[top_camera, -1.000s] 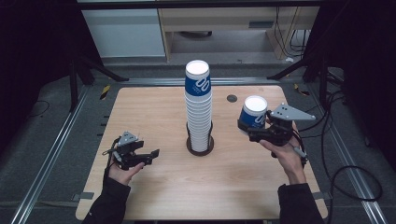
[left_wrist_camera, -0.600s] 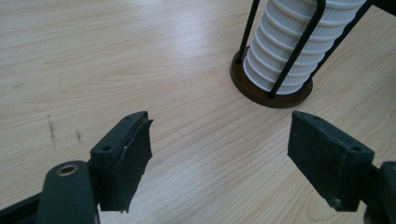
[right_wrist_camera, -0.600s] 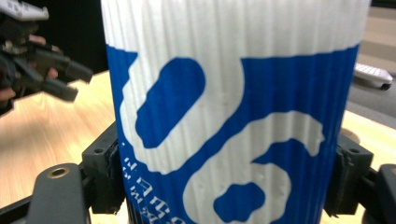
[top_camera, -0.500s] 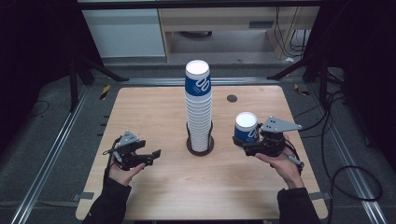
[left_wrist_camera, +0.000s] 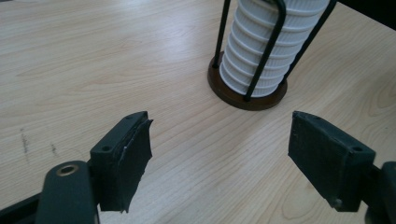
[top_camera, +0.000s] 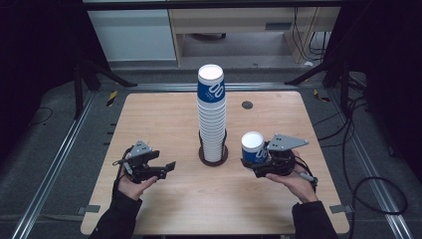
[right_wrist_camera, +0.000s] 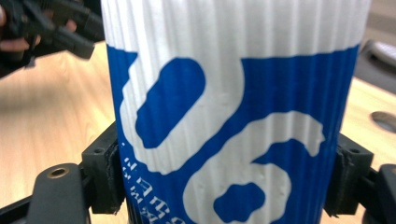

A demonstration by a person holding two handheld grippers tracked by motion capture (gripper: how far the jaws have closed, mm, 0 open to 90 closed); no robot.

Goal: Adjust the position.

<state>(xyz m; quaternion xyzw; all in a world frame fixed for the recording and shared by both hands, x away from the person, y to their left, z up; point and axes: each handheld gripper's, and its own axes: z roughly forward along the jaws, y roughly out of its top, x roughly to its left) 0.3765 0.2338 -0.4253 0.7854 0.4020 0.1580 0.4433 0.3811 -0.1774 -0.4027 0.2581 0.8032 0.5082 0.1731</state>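
Upright cup (top_camera: pixel 253 148) in the right gripper (top_camera: pixel 259 163), right of the stack (top_camera: pixel 212 112), near it but apart. Long axis vertical: open white mouth up, base down toward the worktop (top_camera: pixel 164 114). Blue band with white logo around the lower wall, white ribbed rim above. Whether the base touches the worktop: cannot tell.

In the right gripper view, cup (right_wrist_camera: pixel 233 107) close against the lens, standing straight between the two black fingers (right_wrist_camera: pixel 102 172). Pinched at the lower sides, one pad pressed on each flank, logo facing the camera. Grey three-cornered plate on top of that gripper, pointing right in the high view; hand (top_camera: pixel 293 181) below it, coming in from the bottom edge.

Left gripper (top_camera: pixel 166 169) low over the worktop at the left, aimed right toward the stack's base, well apart from the cup. Fingers (left_wrist_camera: pixel 123 154) spread wide, nothing between them but bare wood (left_wrist_camera: pixel 93 60). Ahead of them in the left gripper view: round dark base (left_wrist_camera: pixel 247 95), black wire uprights, ribbed white cups nested inside.

Stack tall and vertical at the worktop's middle, top cup blue-banded, mouth up. Small dark round spot (top_camera: pixel 247 105) on the wood behind and right of it.
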